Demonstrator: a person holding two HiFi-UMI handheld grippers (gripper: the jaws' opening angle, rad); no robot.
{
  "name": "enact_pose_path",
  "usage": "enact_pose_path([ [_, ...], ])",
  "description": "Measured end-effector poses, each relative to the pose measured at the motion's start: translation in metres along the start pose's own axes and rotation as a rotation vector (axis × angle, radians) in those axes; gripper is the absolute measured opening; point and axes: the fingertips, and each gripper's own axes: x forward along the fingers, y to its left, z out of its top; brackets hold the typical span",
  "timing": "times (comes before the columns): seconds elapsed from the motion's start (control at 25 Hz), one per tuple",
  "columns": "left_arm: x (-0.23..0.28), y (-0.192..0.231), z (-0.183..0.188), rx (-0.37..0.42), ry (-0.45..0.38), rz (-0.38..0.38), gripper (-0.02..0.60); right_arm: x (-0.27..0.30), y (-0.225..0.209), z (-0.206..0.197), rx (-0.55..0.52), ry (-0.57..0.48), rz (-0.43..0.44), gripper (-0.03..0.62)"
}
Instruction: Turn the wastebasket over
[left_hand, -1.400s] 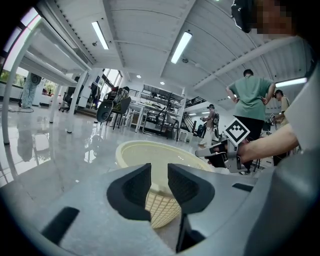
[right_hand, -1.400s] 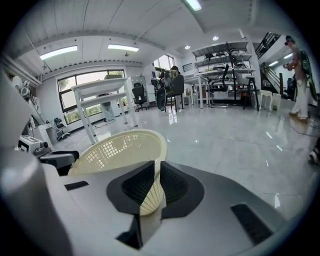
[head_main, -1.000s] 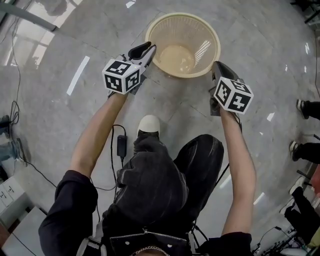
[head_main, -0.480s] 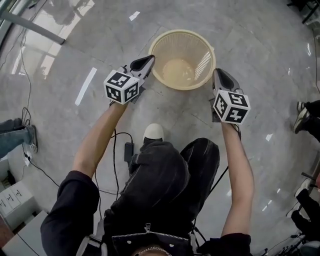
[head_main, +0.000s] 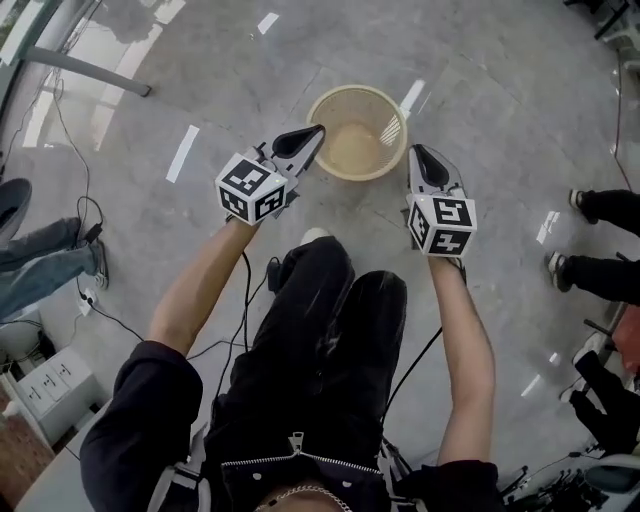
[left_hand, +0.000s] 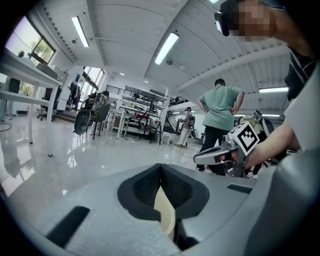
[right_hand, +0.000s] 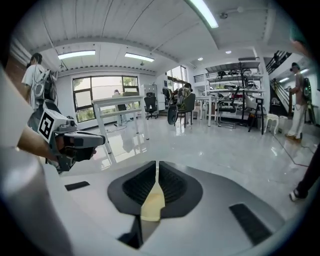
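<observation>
The wastebasket (head_main: 357, 132), a round beige mesh tub, stands upright on the grey floor with its mouth facing up. My left gripper (head_main: 316, 130) hangs shut above its left rim, well clear of it, with nothing held. My right gripper (head_main: 415, 150) hangs shut above the right rim, also empty. In the left gripper view the left gripper (left_hand: 160, 167) has its pads together, and a beige strip of the wastebasket (left_hand: 165, 212) shows below through the gap behind them. The right gripper view shows the right gripper (right_hand: 156, 164) the same way, over the wastebasket (right_hand: 151, 202).
Bystanders' legs stand at the right (head_main: 600, 205) and at the left (head_main: 40, 260). Cables (head_main: 235, 300) and a power box (head_main: 45, 385) lie on the floor near my feet. A metal bar (head_main: 80, 65) crosses the far left. Tables, chairs and people fill the hall.
Both grippers have risen from the wastebasket's rim. The wastebasket stays on the floor and looks smaller as the head camera has gone up too.
</observation>
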Motion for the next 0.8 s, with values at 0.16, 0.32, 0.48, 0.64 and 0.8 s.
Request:
enact_pose_path([
  [0.16, -0.032, -0.037, 0.089, 0.010, 0.001, -0.015, 0.005, -0.056, 0.030, 0.075, -0.003, 0.019, 0.020, 0.026],
  [0.32, -0.066, -0.071, 0.175, 0.024, 0.003, -0.040, 0.003, -0.113, 0.057, 0.146, -0.015, 0.057, 0.042, 0.026],
  [0.48, -0.099, -0.104, 0.258, 0.059, 0.012, -0.042, 0.005, -0.172, 0.074, 0.219, 0.039, 0.034, 0.017, 0.025],
  [0.64, -0.152, -0.138, 0.335, 0.053, 0.004, -0.022, 0.005, -0.237, 0.102, 0.292, 0.015, -0.008, -0.023, 0.023],
  [0.8, -0.199, -0.176, 0.372, -0.008, -0.007, 0.022, 0.005, -0.298, 0.122, 0.332, 0.002, -0.058, -0.040, 0.020],
])
